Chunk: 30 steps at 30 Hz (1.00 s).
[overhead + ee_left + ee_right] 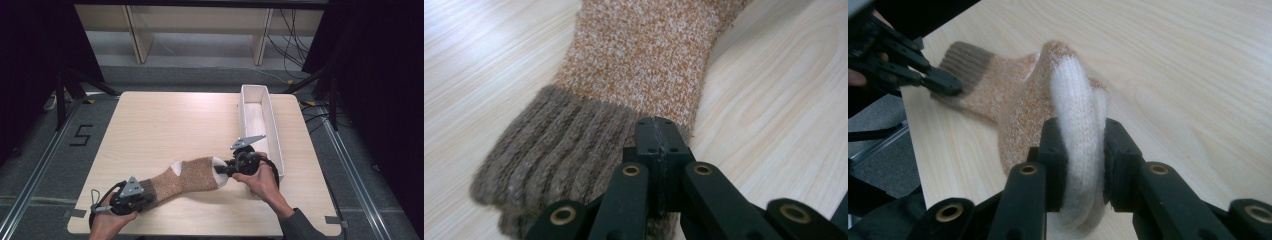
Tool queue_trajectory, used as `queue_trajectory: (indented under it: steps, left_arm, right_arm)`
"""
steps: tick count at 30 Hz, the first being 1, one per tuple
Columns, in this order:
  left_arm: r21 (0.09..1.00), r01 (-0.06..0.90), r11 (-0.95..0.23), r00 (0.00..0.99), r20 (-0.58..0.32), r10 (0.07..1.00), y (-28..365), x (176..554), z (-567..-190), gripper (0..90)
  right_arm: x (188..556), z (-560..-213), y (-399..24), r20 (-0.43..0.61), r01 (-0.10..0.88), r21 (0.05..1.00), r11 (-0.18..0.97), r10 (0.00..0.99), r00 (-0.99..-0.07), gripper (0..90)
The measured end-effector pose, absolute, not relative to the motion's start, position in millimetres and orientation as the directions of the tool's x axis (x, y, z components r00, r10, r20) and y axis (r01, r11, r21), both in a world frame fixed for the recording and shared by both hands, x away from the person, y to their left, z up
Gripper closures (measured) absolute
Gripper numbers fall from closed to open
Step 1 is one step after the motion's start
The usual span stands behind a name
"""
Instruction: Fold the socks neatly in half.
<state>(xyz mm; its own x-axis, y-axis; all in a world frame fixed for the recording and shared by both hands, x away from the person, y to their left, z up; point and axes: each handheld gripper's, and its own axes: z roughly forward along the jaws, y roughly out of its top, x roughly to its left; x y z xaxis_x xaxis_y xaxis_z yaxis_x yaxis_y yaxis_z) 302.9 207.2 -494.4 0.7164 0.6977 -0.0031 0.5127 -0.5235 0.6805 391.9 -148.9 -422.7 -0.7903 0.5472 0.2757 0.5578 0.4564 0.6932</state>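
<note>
Your two hands enter from the bottom edge of the high view, each with a gripper. Going by size, the table (pixel 165 120) comes first: a light wooden top, with a long white tray (pixel 274 125) standing along its right side. On the front part of the table lies the sock (pixel 185 176). Its long axis runs from the front left toward the tray; the brown ribbed cuff (pixel 549 150) points to your left hand, the white toe (pixel 1078 130) to your right hand. Your left gripper (pixel 131 196) has its jaws pressed together on the cuff. Your right gripper (pixel 226 170) pinches the white toe, which bulges between the two pads and is lifted a little off the wood.
</note>
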Motion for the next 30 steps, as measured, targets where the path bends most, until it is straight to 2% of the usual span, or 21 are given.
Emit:
queue_trajectory:
  steps: [3, 8, 10, 12, 18, 20, 22, 24, 30]
  left_arm:
    - [0.683, 0.501, -0.532, 0.728, 0.000, 0.685, 192, 308, -496, 89.8]
    - [0.674, 0.472, -0.569, 0.751, 0.031, 0.660, 168, 318, -497, 89.7]
    - [0.679, 0.468, -0.566, 0.756, 0.023, 0.654, 164, 320, -497, 89.6]
    - [0.686, 0.470, -0.555, 0.753, 0.016, 0.658, 164, 320, -498, 89.6]
    - [0.715, 0.471, -0.516, 0.742, -0.006, 0.670, 169, 318, -497, 89.2]
    - [0.741, 0.463, -0.488, 0.740, -0.020, 0.672, 174, 316, -488, 84.8]
    - [0.772, 0.453, -0.446, 0.721, -0.022, 0.693, 187, 309, -477, 84.0]
    - [0.782, 0.461, -0.420, 0.702, -0.032, 0.711, 203, 302, -470, 83.8]
    - [0.746, 0.520, -0.417, 0.677, -0.062, 0.733, 221, 288, -492, 85.4]
  right_arm:
    - [399, -413, -150, 0.275, 0.549, 0.703, 0.453, 0.538, -0.797, 74.0]
    - [403, -393, -142, 0.217, 0.541, 0.675, 0.501, 0.566, -0.795, 73.9]
    - [403, -386, -136, 0.137, 0.489, 0.683, 0.543, 0.562, -0.815, 73.8]
    - [402, -379, -127, 0.124, 0.493, 0.658, 0.569, 0.564, -0.816, 73.7]
    - [399, -369, -91, 0.003, 0.383, 0.627, 0.678, 0.489, -0.872, 73.1]
    - [394, -366, -81, 0.018, 0.391, 0.614, 0.685, 0.483, -0.875, 72.9]
    - [394, -365, -72, -0.010, 0.356, 0.612, 0.706, 0.457, -0.889, 72.7]
    - [393, -364, -63, -0.002, 0.367, 0.592, 0.718, 0.456, -0.890, 72.5]
    - [390, -365, -45, -0.012, 0.346, 0.565, 0.749, 0.427, -0.904, 72.1]
